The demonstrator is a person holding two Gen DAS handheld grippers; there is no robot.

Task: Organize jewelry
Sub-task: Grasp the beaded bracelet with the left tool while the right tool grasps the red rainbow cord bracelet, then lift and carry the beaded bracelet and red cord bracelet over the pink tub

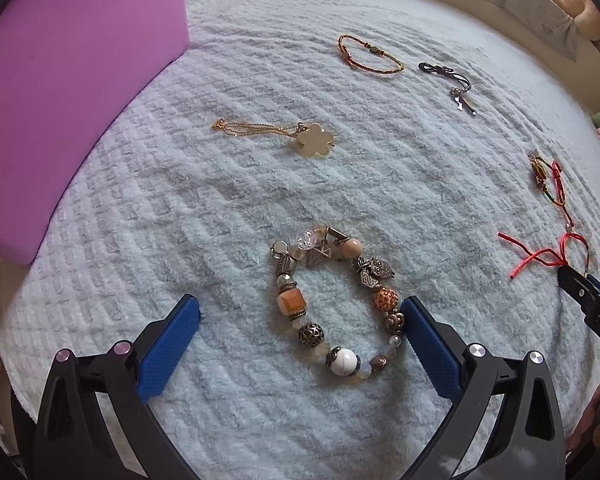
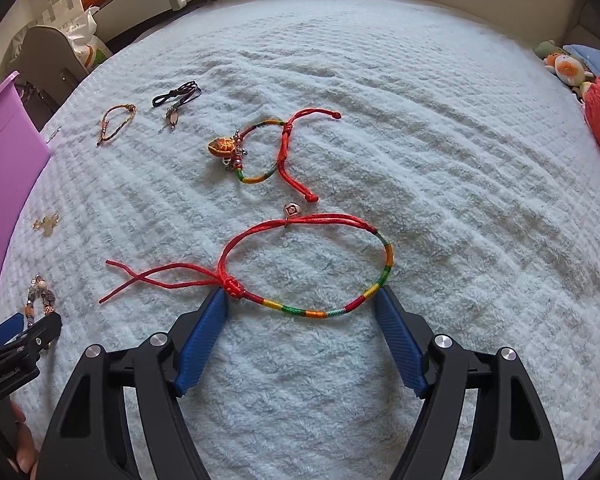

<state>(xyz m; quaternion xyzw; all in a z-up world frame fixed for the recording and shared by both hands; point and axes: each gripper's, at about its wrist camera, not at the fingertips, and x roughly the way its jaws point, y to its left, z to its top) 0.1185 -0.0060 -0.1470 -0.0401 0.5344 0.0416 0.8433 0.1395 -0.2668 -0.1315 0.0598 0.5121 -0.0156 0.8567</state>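
A beaded charm bracelet (image 1: 384, 298) with orange, white and metal beads lies flat on the pale fluffy blanket (image 1: 220, 208). My left gripper (image 1: 300, 301) stands open around it. The right blue pad (image 1: 428, 340) is close to the bracelet's beads, while the left pad is well clear. In the right wrist view a red cord bracelet (image 2: 384, 264) with a multicoloured woven section lies on the blanket. My right gripper (image 2: 301, 293) is open, its fingertips just outside the knot and the woven part, and the bracelet's near arc lies between them.
A purple box (image 1: 60, 80) stands at the left. Further back lie a gold flower pendant necklace (image 1: 314, 144), a braided bracelet (image 1: 370, 54), a black cord with key charm (image 1: 452, 84) and a second multicoloured bracelet (image 2: 260, 152). Plush toys (image 2: 568, 68) sit at the right edge.
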